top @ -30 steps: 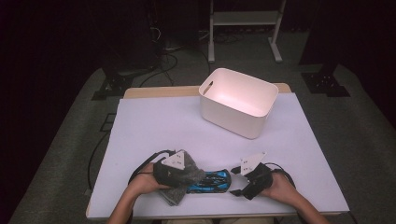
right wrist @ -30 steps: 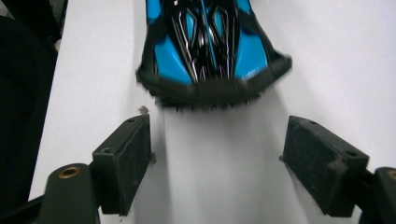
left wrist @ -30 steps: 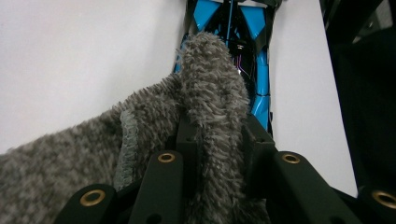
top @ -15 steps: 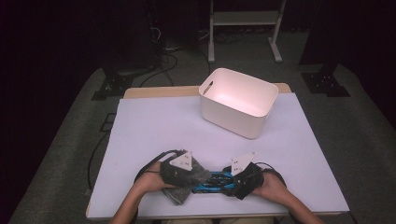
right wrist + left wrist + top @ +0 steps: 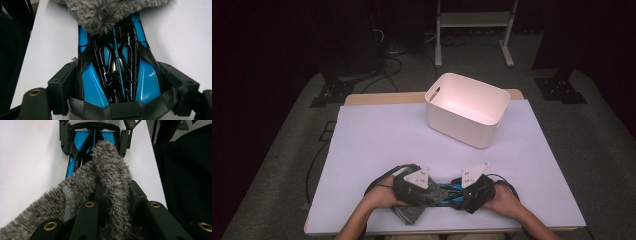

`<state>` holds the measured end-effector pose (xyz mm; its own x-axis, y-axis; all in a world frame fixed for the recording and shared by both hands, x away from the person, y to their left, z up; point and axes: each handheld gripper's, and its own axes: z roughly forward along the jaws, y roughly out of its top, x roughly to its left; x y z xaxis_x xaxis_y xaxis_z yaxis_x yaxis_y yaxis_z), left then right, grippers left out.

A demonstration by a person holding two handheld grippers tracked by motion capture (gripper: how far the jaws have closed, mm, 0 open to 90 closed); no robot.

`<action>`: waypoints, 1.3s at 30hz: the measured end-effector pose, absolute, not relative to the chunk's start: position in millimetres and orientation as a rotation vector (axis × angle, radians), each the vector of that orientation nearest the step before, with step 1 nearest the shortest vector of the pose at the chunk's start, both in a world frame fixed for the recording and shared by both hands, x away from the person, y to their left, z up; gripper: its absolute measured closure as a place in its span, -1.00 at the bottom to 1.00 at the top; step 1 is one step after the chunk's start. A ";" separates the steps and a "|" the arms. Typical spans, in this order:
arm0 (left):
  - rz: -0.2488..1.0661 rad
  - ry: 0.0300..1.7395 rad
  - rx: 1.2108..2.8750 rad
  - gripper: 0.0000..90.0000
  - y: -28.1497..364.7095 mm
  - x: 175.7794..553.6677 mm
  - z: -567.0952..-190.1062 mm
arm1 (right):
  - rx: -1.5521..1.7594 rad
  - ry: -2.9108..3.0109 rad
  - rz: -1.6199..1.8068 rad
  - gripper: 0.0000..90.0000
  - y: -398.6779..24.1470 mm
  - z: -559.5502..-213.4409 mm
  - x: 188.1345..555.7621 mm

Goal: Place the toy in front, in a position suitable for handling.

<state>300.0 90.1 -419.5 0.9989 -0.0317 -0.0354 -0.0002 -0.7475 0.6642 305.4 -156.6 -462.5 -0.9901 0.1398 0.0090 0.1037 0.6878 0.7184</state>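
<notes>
Grey fuzzy cloth pinched in left gripper, wiping blue-and-black toy car clamped in right gripper, lower centre of table, white bin beyond; risk: fibres snagging, car twisting loose.

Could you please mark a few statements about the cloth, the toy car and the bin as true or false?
1. The left claw is shut on the grey fuzzy cloth. True.
2. The right claw holds a blue and black toy car. True.
3. The white bin has the cloth inside it. False: the cloth is at the near table edge, on the car.
4. The bin lies tipped on its side. False: it stands upright, opening upward.
</notes>
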 end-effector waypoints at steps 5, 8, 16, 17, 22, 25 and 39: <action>-0.007 0.086 2.442 0.64 115.7 308.8 -422.7 | 0.188 2.842 1.197 -0.54 -156.1 -462.1 305.7; -0.016 0.176 2.428 0.64 135.4 316.1 -429.4 | 0.188 2.842 1.203 -0.54 -156.4 -462.5 305.9; -0.063 0.079 2.372 0.64 108.4 309.9 -420.4 | 0.192 2.839 1.213 -0.54 -157.0 -463.1 306.0; -0.066 0.040 2.376 0.64 100.4 306.5 -418.1 | 0.193 2.839 1.212 -0.54 -156.9 -463.1 305.9; -0.048 0.017 2.411 0.64 91.2 304.4 -418.2 | 0.195 2.836 1.220 -0.54 -157.5 -463.6 305.7; 0.005 0.075 2.445 0.64 103.7 309.7 -420.2 | 0.194 2.836 1.217 -0.54 -157.4 -463.5 305.7; -0.033 -0.002 2.426 0.63 82.9 301.5 -415.3 | 0.195 2.837 1.219 -0.54 -157.5 -463.6 305.7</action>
